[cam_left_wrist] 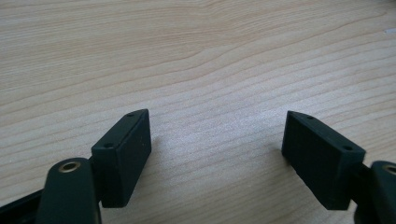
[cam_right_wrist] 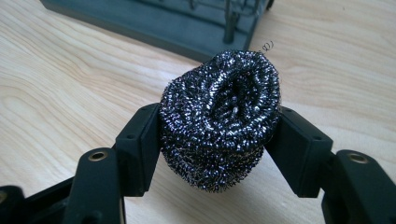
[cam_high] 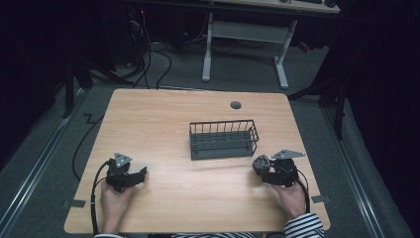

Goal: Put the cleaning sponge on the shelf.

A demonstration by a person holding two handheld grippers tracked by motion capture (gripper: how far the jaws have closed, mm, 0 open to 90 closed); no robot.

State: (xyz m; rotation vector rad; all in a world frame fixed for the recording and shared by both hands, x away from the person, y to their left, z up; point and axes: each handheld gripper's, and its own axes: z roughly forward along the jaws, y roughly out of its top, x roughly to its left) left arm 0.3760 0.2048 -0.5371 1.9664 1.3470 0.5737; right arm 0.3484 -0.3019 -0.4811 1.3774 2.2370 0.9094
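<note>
At the table's near right edge: the right gripper [cam_high: 262, 167] is clamped on a steel-wool scourer [cam_right_wrist: 219, 119], a pad pressed into each flank, the ball bulging above and below the jaws.
Scourer's place: at about four o'clock from the wire basket [cam_high: 224, 139], near its right end but apart from it, low over the wooden table [cam_high: 173, 114].
Left gripper [cam_left_wrist: 217, 149]: jaws spread wide over bare wood with nothing between them, resting at about eight o'clock from the basket, well apart from it.
Step in hand, as judged: securing the scourer for a lift, likely toward the basket.
Doing it well: the grip should stay just firm enough to hold a springy ball without flattening it; a straight lift, high enough to clear the basket's rim, then a carry toward ten o'clock, would avoid snagging loose wire on the bars.
Hard to make out: whether the scourer's underside touches the table cannot be told; the basket's inside is dim from above and cut off at the top of the right gripper view, so what it holds is unclear.
</note>
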